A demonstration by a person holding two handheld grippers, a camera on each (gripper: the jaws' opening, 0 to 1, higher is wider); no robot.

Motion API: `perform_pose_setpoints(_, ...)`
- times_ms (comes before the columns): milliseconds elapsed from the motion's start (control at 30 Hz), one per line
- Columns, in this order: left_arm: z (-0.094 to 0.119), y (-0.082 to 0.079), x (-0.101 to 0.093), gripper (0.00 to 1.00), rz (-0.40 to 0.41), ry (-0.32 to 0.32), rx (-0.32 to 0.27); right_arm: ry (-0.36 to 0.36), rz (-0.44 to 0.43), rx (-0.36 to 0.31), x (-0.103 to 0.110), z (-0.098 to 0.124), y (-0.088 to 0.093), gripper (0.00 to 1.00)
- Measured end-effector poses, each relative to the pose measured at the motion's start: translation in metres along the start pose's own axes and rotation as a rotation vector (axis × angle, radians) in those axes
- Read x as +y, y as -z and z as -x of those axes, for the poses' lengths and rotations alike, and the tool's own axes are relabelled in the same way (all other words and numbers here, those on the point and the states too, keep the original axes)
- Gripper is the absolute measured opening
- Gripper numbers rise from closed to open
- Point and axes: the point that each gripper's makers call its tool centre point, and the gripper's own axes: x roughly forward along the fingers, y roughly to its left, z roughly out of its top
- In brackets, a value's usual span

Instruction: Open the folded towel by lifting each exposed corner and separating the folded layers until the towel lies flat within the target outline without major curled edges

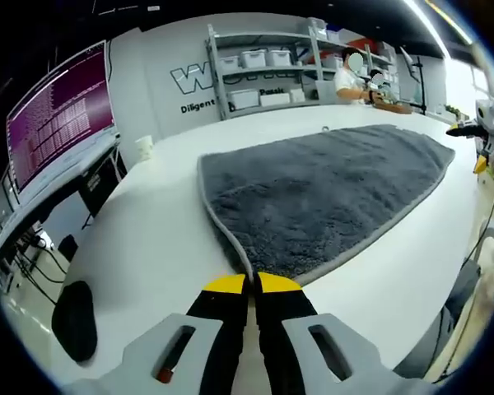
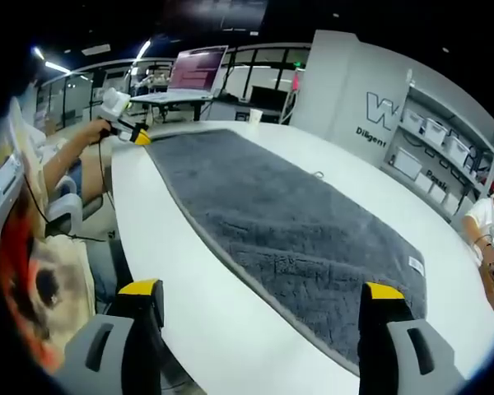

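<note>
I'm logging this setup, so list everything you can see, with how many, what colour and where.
towel: one, grey, spread along the white table
cup: one, white, on the table near the monitor
monitor: one, purple screen, on the desk beside the table
shelves: one rack, grey, holding white bins, at the wall
seated person: one, white top, beyond the table's far end
left gripper: yellow tips, shut on the towel's near corner
right gripper: yellow tips, open, over the table's edge beside the towel
</note>
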Motion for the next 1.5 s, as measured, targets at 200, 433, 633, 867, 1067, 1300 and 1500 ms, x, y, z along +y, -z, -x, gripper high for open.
perform_pose_setpoints(200, 0.006, 0.004, 0.003, 0.02, 0.000, -0.006, 0.017, -0.007, 0.002, 0.005, 0.003, 0.001, 0.001, 0.99)
perform_pose_setpoints(433, 0.011, 0.009, 0.007, 0.02, 0.013, -0.015, 0.032, -0.003, -0.008, 0.006, 0.002, 0.003, 0.004, 0.99)
perform_pose_setpoints(633, 0.013, 0.012, 0.008, 0.04, 0.012, -0.025, 0.042, -0.009, -0.012, 0.011, 0.004, 0.004, 0.008, 0.99)
perform_pose_setpoints(867, 0.015, 0.007, 0.021, 0.33, 0.010, -0.112, 0.013, -0.011, -0.016, 0.013, 0.004, 0.004, 0.010, 0.99)
perform_pose_setpoints(1067, 0.014, 0.001, 0.011, 0.68, 0.034, -0.086, -0.004, -0.010, -0.019, 0.016, 0.003, 0.004, 0.011, 0.99)
perform_pose_setpoints(1300, 0.012, -0.019, -0.021, 0.96, 0.176, 0.057, -0.084, -0.003, -0.030, 0.019, 0.000, 0.006, 0.013, 0.99)
perform_pose_setpoints(1500, 0.014, -0.028, -0.032, 1.00, 0.166, 0.082, -0.095, 0.018, -0.055, 0.022, -0.008, 0.011, 0.018, 0.97)
